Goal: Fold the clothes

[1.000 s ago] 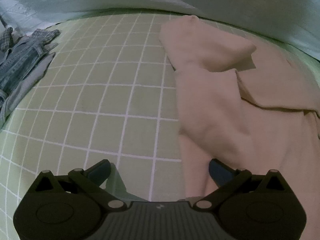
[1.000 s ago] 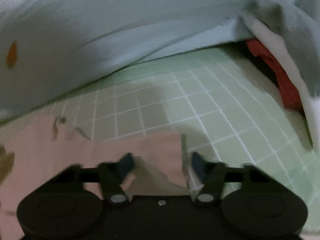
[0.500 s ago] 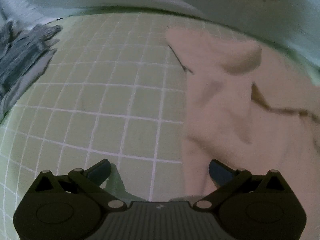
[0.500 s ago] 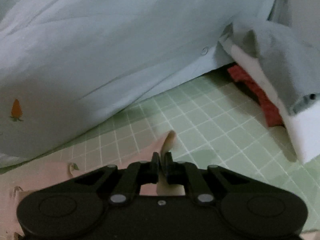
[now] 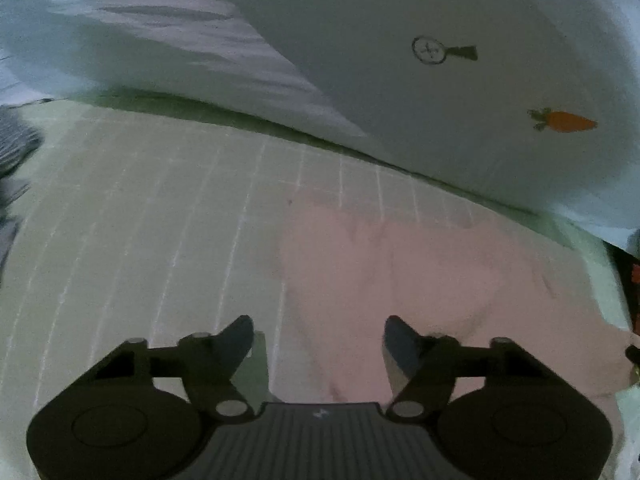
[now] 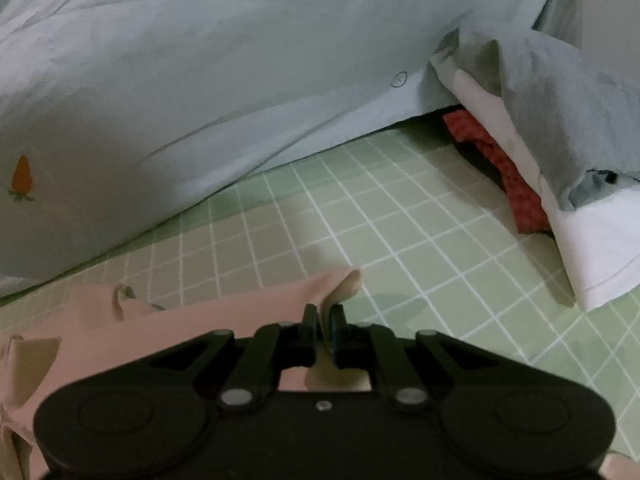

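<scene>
Right wrist view: right gripper [image 6: 323, 328] pinches a corner of the pink garment [image 6: 224, 316] | garment lies on the green checked sheet [image 6: 400, 240] | left gripper [image 5: 319, 334] spread wide, empty, over the garment's left edge | pale blue quilt [image 6: 200, 80] behind

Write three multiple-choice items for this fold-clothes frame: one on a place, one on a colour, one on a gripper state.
1. Where is the red checked cloth?
A. under the white pillow at the right
B. between the left gripper's fingers
C. on top of the pink garment

2. What colour is the grid-patterned sheet?
A. blue
B. light green
C. brown

3. What is the right gripper doing?
A. standing open over bare sheet
B. shut on the pink garment
C. holding a carrot

Answers: 1 A, its edge shows beneath the white pillow. 2 B, green squares with white lines. 3 B, pink fabric is pinched between its closed fingers.
</scene>
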